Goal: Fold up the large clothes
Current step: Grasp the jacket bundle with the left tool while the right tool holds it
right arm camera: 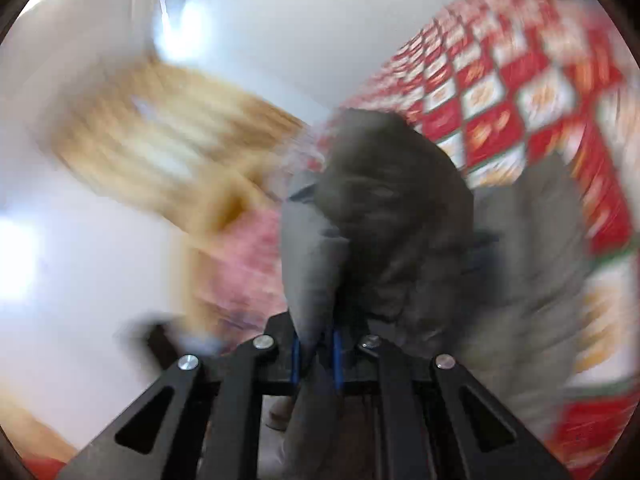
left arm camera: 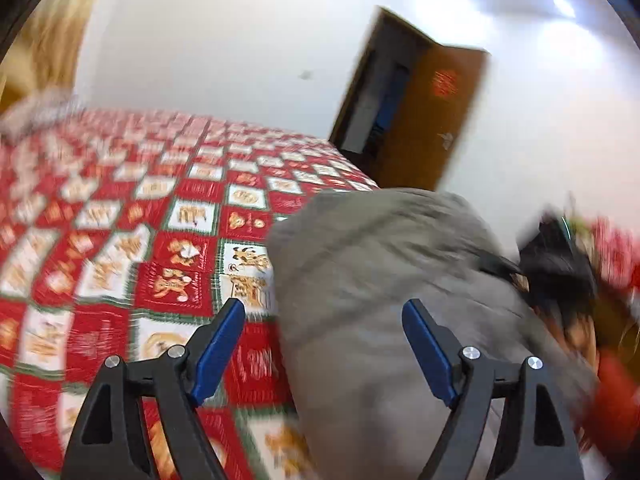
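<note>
Right claw [right arm camera: 316, 354] pinches the grey garment [right arm camera: 384, 216] above the bed [left arm camera: 120, 200]; left claw [left arm camera: 324, 348], spread wide and empty, likely must regrasp it.

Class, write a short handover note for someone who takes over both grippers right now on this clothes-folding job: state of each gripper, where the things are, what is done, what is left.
Left gripper: open, nothing between its blue pads, held above the bed beside the garment.
Right gripper: shut on a fold of the grey garment, which bunches up just ahead of it.
Grey garment: in a rumpled heap on the red and white patterned bedspread, not spread flat.
Done: one edge gripped. No neat fold shows yet.
Left: take a second edge with the left gripper, spread the garment out, then fold it. Both views are blurred, so check the grip first.
</note>
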Available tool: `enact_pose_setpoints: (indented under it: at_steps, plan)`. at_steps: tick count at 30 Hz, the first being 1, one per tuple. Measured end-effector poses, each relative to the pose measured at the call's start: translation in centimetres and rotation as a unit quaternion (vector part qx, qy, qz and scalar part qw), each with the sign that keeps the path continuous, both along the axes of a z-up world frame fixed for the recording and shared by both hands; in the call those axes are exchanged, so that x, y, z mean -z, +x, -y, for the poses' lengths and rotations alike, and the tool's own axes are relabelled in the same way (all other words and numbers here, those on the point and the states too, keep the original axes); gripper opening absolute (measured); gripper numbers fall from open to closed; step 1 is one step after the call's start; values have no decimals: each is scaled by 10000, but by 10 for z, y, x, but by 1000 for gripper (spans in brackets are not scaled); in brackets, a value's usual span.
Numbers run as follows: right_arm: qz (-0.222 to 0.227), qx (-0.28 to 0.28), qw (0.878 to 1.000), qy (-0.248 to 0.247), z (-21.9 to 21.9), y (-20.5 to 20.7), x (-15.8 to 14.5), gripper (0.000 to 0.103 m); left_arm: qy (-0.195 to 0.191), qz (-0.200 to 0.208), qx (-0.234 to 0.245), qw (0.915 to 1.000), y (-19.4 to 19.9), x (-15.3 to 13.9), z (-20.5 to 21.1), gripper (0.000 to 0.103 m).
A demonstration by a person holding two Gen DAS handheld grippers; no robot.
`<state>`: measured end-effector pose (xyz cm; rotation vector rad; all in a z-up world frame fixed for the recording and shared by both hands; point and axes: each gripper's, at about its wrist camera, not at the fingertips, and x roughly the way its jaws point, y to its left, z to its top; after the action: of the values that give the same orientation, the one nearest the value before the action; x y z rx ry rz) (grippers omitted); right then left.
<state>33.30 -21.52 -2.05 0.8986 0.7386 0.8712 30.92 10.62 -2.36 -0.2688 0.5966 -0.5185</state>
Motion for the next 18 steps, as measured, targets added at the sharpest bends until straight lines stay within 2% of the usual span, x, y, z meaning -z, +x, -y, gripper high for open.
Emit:
enact_pose_setpoints:
  at_steps: [1, 3, 4, 6, 9, 10, 12, 14, 16, 18]
  plan:
    - [-239, 60, 9983, 528, 10, 1, 21, 14, -114, -164, -1, 9998, 17, 6, 7, 81]
    - [-636, 284, 9939, 855, 26, 1, 56, 14, -342, -363, 44, 9987, 37, 15, 20, 81]
    - [-970, 374, 9878, 1156, 37, 1, 82, 12, -475, -445, 93, 9978, 42, 17, 28, 81]
    - [-1328, 515, 9772, 1577, 53, -3, 113, 10, -670, -547, 293, 9958, 49, 17, 52, 81]
    - [-1455, 708, 9751, 1516, 67, -8, 124, 7, -558, -526, 524, 9957, 53, 14, 82, 81]
    - [-1469, 710, 9764, 1414, 69, -8, 124, 7, -410, -546, 576, 9960, 56, 13, 93, 81]
    - [-1393, 739, 9849, 721, 70, -7, 112, 6, -31, -529, 557, 9970, 51, 13, 109, 81]
    - [-1324, 784, 9878, 253, 71, -6, 104, 6, 585, -437, 501, 9961, 46, 18, 130, 81]
    - [-1273, 840, 9883, -15, 73, -7, 99, 6, 1330, -274, 444, 9897, 38, 28, 154, 81]
    - [-1202, 928, 9881, -238, 74, -9, 96, 6, 2163, 99, 345, 9757, 28, 41, 180, 84]
